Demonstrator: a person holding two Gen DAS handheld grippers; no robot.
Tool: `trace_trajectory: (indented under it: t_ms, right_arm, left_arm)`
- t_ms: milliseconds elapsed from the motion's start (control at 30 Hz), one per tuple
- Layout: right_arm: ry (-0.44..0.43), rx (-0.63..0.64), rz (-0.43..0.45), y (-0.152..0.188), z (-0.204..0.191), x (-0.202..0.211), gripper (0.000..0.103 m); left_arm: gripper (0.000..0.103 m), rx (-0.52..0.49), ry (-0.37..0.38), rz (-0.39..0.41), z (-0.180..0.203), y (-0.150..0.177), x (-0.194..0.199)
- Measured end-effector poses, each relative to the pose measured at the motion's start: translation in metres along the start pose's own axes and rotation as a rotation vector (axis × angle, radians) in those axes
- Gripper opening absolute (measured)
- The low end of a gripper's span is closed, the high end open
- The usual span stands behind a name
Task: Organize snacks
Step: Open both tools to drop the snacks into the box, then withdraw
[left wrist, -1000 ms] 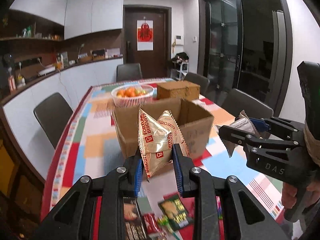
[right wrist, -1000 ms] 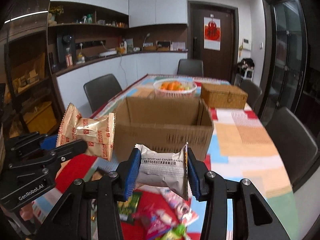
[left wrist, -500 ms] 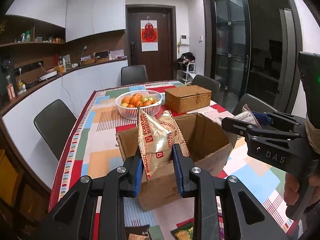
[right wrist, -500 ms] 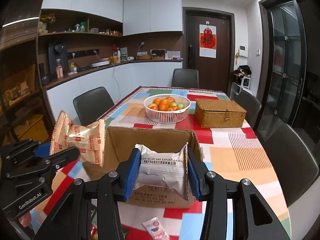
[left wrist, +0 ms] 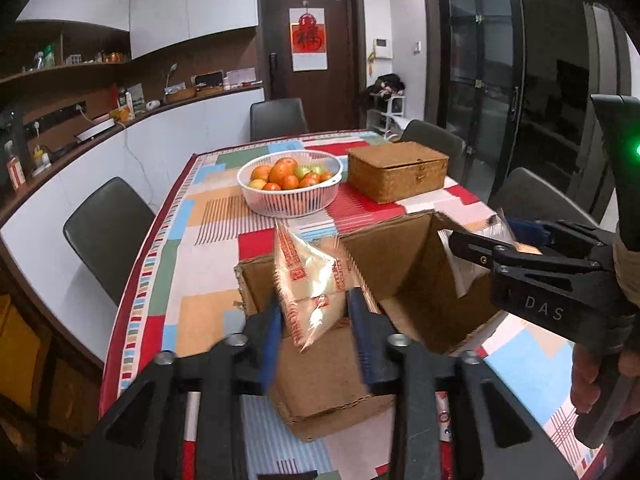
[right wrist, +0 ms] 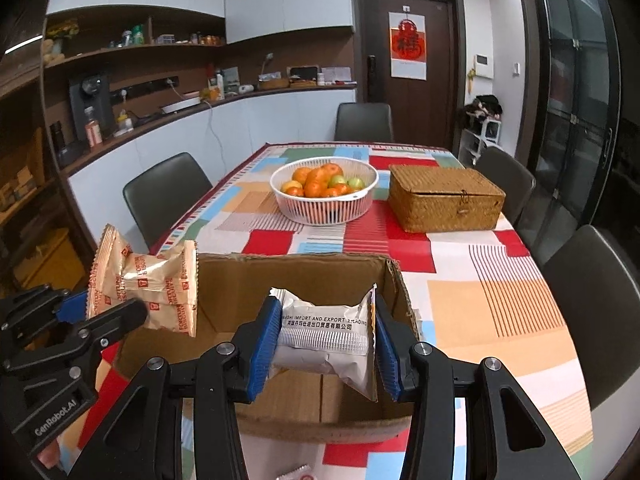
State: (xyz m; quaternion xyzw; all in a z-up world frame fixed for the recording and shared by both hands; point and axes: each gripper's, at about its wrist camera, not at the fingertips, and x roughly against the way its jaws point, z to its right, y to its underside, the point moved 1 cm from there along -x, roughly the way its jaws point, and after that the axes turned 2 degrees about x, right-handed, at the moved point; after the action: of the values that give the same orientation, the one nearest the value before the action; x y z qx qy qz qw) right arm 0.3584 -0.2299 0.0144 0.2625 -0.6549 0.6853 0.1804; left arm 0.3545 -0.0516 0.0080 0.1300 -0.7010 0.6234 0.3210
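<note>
Jaws of the left gripper [left wrist: 316, 320] clamp a gold biscuit packet [left wrist: 310, 280]; the right gripper [right wrist: 324, 344] clamps a white snack packet [right wrist: 324, 332]. Both hang over the open cardboard box [right wrist: 288, 280], fruit basket [right wrist: 324, 194] at 12 o'clock.

The glossy gold foil biscuit packet [left wrist: 310, 286] crinkles; the open brown corrugated cardboard box [right wrist: 298, 282] looks matt; the lidded woven wicker box [right wrist: 446, 198] looks rough.
</note>
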Motion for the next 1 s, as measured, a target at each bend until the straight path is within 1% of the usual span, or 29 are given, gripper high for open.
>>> trace_trajectory:
  t_ms: [33,67,100,133,200,300,500,667,733,833,900,933,1000]
  right_arm:
    - [0.015,-0.001,-0.01,-0.001,-0.001,-0.003,0.056]
    - [0.03,-0.002,-0.019,-0.002,0.0,-0.003,0.062]
    - [0.044,-0.007,-0.023,-0.001,0.0,-0.003,0.071]
    - [0.057,-0.016,-0.016,0.001,0.001,0.0,0.072]
    - [0.06,-0.009,-0.007,0.004,0.0,0.007,0.072]
    - [0.056,0.02,0.002,0.012,-0.005,0.022,0.072]
    - [0.047,0.054,0.06,0.029,-0.013,0.063,0.072]
    - [0.078,0.07,0.13,0.041,-0.018,0.103,0.072]
    - [0.075,0.075,0.147,0.046,-0.02,0.115,0.072]
    - [0.063,0.069,0.162,0.055,-0.022,0.133,0.072]
    - [0.052,0.069,0.169,0.063,-0.024,0.142,0.072]
    - [0.051,0.071,0.169,0.066,-0.025,0.144,0.072]
    - [0.047,0.071,0.157,0.075,-0.028,0.149,0.072]
  left_arm:
    - [0.054,0.008,0.0,0.004,-0.001,0.001,0.002]
    - [0.061,0.015,0.0,0.013,-0.002,0.002,0.006]
    - [0.062,0.014,-0.007,0.021,-0.003,0.004,0.01]
    - [0.062,0.007,-0.019,0.026,-0.003,0.006,0.014]
    - [0.062,-0.003,-0.026,0.036,-0.001,0.011,0.025]
    - [0.062,0.002,-0.013,0.047,0.0,0.018,0.043]
    - [0.062,-0.008,-0.01,0.082,0.007,0.033,0.081]
    - [0.064,0.031,0.015,0.087,0.01,0.048,0.107]
    - [0.064,0.039,0.026,0.09,0.013,0.055,0.117]
    - [0.067,0.046,0.039,0.088,0.017,0.067,0.131]
    - [0.069,0.044,0.026,0.092,0.019,0.075,0.138]
    - [0.072,0.049,0.012,0.093,0.019,0.079,0.142]
    - [0.074,0.054,-0.006,0.097,0.019,0.088,0.149]
